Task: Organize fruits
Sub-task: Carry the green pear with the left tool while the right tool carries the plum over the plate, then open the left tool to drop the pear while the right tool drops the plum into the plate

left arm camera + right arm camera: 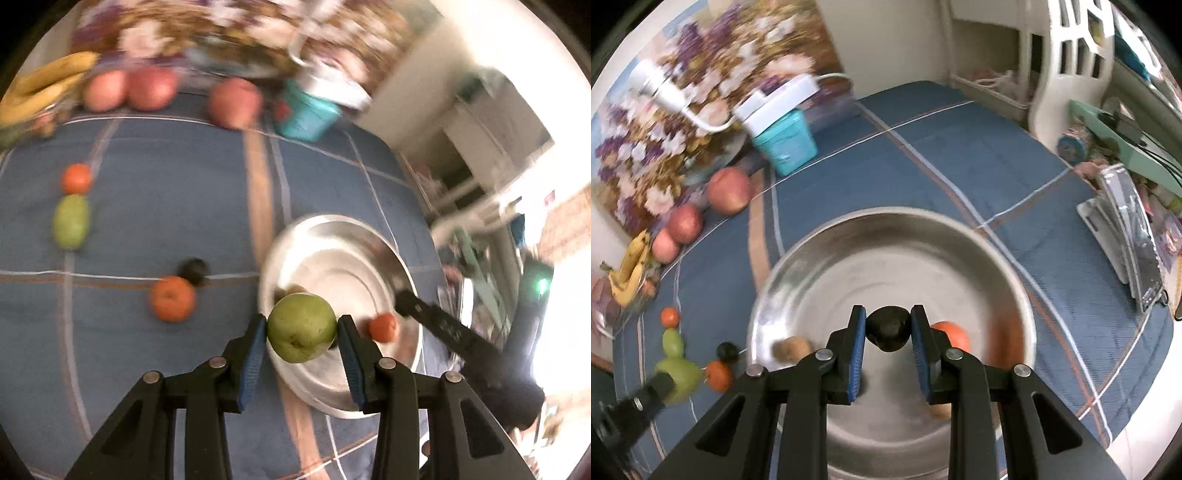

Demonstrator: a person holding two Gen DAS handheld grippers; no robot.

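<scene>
Fruits are partly gathered: your left gripper (302, 328) is clamped on a green pear (301, 326) at the steel bowl's (1015, 266) rim, your right gripper (888, 328) is clamped on a dark fruit (888, 326) over it, one orange fruit (951, 334) lies inside, and apples (729, 190), bananas (629, 271) and tangerines (171, 297) remain on the blue cloth (166, 155).

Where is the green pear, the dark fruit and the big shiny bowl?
green pear (301, 326), left wrist view, middle of its skin between the left gripper's pads.
dark fruit (888, 328), right wrist view, its front, clamped in the right gripper.
shiny bowl (886, 218), right wrist view, far rim.
</scene>
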